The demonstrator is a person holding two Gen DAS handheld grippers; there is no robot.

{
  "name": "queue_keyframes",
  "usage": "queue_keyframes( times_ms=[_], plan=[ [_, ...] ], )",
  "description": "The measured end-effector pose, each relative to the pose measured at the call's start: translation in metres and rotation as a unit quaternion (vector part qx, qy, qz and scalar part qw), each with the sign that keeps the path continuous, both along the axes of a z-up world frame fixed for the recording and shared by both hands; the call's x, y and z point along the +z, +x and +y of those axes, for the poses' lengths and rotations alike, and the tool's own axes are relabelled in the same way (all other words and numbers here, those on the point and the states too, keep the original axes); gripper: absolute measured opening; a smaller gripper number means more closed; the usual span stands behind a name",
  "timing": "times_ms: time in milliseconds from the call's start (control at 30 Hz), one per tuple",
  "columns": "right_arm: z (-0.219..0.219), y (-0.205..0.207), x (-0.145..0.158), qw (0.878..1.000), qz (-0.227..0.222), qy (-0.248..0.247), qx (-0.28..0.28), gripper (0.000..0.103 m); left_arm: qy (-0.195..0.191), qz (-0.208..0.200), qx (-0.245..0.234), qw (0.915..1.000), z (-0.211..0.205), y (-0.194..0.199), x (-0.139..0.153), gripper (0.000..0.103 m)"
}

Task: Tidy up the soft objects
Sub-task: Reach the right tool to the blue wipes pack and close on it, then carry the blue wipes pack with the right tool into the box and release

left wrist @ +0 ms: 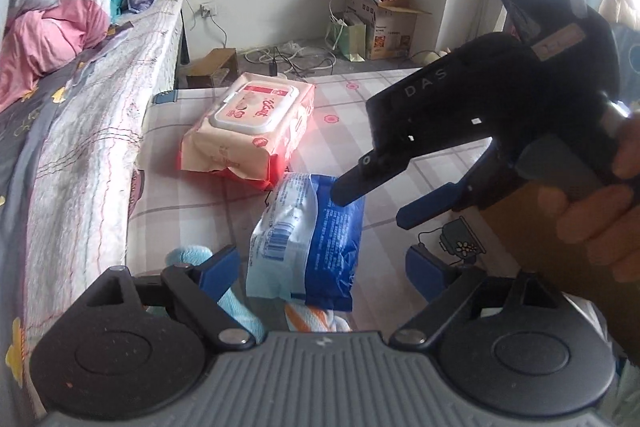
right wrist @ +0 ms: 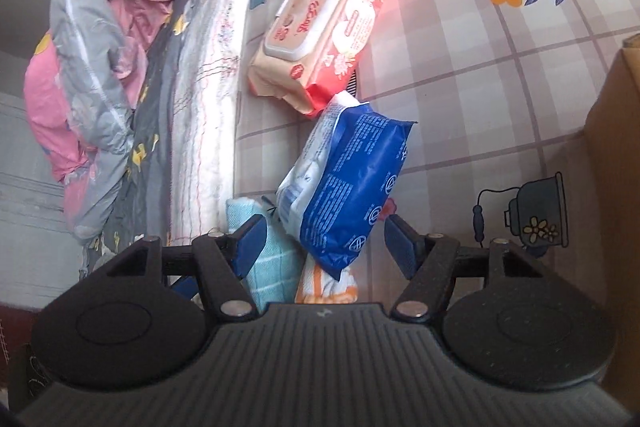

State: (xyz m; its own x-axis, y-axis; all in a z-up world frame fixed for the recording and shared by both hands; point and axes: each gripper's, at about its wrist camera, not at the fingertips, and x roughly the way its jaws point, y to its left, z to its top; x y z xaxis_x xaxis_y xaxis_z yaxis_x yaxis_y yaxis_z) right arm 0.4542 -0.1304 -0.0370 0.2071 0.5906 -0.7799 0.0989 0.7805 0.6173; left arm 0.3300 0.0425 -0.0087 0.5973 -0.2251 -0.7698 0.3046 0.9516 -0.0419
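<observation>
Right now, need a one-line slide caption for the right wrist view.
Open right gripper poised over a blue wipes pack beside a pink lidded wipes pack on a plaid sheet.

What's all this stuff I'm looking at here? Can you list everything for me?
Wipes pack: one, pink, on the checked sheet beside the bed.
Blue pack: one, blue-white, nearer, overlapping the striped cloth.
Towel: one, light blue, by the mattress edge.
Striped cloth: one, orange-white, under the blue pack.
Quilt: one, pink-grey, bunched on the bed.
Cardboard box: one, brown, right side.
Left gripper: jaws open, empty.
Right gripper: jaws open, empty.
Hand: one, holding the right gripper.
</observation>
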Motion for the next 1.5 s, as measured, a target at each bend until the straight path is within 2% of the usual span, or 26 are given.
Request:
queue_keyframes(
  times_ms=[200,333,500,567,600,667,800,900,1100,1200,1300,1433,1500],
  plan=[
    [0.001,0.033,-0.040,0.998,0.048,0.011,-0.029,0.065,-0.017,0.085,0.006,0.9962,0.000,0.058,-0.034,0.091],
    [0.003,0.043,-0.060,0.997,0.068,0.024,-0.025,0.065,-0.021,0.118,0.021,0.9926,0.003,0.075,-0.051,0.091],
    [0.003,0.048,-0.076,0.995,0.075,0.057,-0.028,0.063,-0.018,0.131,0.026,0.9909,0.003,0.080,-0.060,0.088],
    [0.002,0.050,-0.078,0.995,0.069,0.066,-0.032,0.059,-0.008,0.128,0.031,0.9913,0.001,0.080,-0.059,0.086],
    [0.002,0.051,-0.077,0.995,0.065,0.067,-0.034,0.052,-0.007,0.127,0.034,0.9913,0.000,0.079,-0.058,0.084],
    [0.002,0.052,-0.074,0.995,0.057,0.069,-0.033,0.050,-0.010,0.126,0.039,0.9912,0.000,0.078,-0.054,0.083],
    [0.000,0.048,-0.058,0.997,0.034,0.070,-0.026,0.048,-0.009,0.111,0.045,0.9928,-0.003,0.071,-0.036,0.082],
    [-0.003,0.044,-0.037,0.997,0.014,0.076,-0.020,0.047,-0.014,0.090,0.047,0.9947,-0.006,0.058,-0.011,0.081],
    [-0.033,0.021,0.023,0.993,-0.045,0.106,-0.010,0.046,-0.032,0.042,0.044,0.9976,-0.027,0.025,0.051,0.081],
    [-0.062,0.001,0.055,0.990,-0.080,0.117,-0.015,0.045,-0.042,0.017,0.031,0.9985,-0.051,0.008,0.078,0.081],
    [-0.103,-0.026,0.081,0.986,-0.112,0.122,-0.029,0.045,-0.058,0.000,-0.002,0.9983,-0.086,-0.013,0.099,0.081],
    [-0.167,-0.070,0.103,0.982,-0.138,0.112,-0.058,0.045,-0.078,0.007,-0.048,0.9958,-0.139,-0.034,0.109,0.081],
    [-0.200,-0.094,0.107,0.982,-0.145,0.099,-0.075,0.044,-0.086,0.025,-0.075,0.9931,-0.168,-0.043,0.107,0.081]
  ],
)
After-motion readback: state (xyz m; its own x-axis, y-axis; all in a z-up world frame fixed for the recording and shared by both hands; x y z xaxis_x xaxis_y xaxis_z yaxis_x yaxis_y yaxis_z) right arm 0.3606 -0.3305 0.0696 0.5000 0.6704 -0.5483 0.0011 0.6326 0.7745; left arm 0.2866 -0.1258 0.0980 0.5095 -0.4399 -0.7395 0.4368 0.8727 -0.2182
